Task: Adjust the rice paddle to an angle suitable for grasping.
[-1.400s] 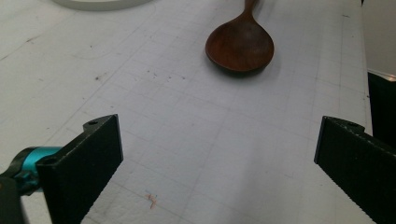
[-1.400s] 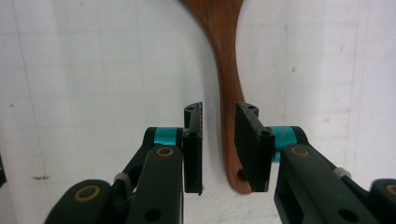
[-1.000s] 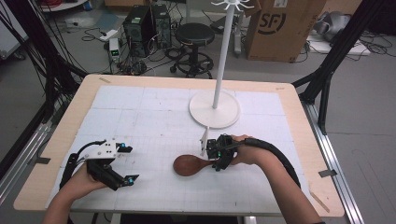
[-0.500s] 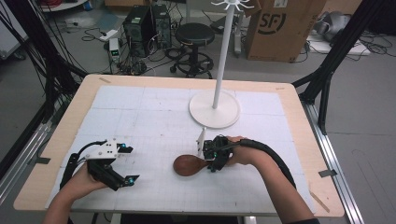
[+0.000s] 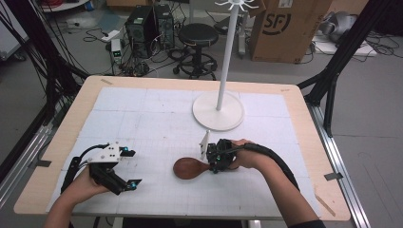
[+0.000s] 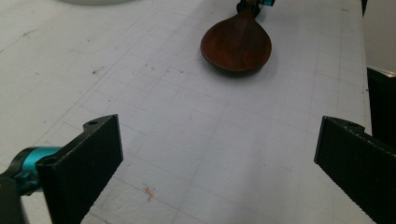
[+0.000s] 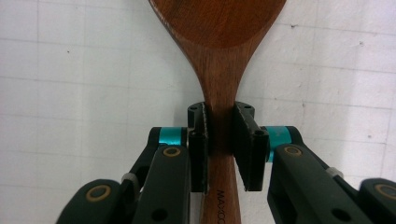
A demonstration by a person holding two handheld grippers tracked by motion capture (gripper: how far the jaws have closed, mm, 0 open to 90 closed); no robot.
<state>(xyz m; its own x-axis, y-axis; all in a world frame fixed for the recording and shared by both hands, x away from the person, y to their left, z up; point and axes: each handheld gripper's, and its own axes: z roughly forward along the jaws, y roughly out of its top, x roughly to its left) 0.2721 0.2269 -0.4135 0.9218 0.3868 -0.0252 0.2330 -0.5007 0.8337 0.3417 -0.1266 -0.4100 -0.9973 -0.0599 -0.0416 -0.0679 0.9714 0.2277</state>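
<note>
Your right gripper (image 7: 219,140) has just been closing, and its two black jaws now pinch the neck of the dark brown wooden spoon (image 7: 219,56), one pad pressed against each side of the handle just behind the bowl. The round bowl lies straight ahead of the jaws, flat on the white gridded mat (image 7: 70,70); the handle runs back under the gripper body toward your hand, with a line of printed letters on it between the jaws.

In the high view your right gripper (image 5: 216,159) sits on the mat with the spoon (image 5: 189,168) pointing away from it toward your left gripper (image 5: 124,167), the bowl just ahead of the jaws. The white round-based coat stand (image 5: 219,110) rises beyond your right gripper, near it but apart from it.

Your left gripper (image 6: 219,154) stands wide open, its jaws spread far apart over bare mat with nothing between them. The spoon's bowl (image 6: 236,44) lies well ahead of those jaws, a little toward the far jaw's side, resting on the mat with your right gripper's tips at its neck. Your left hand (image 5: 81,187) holds that gripper low over the mat, well apart from the spoon.
</note>
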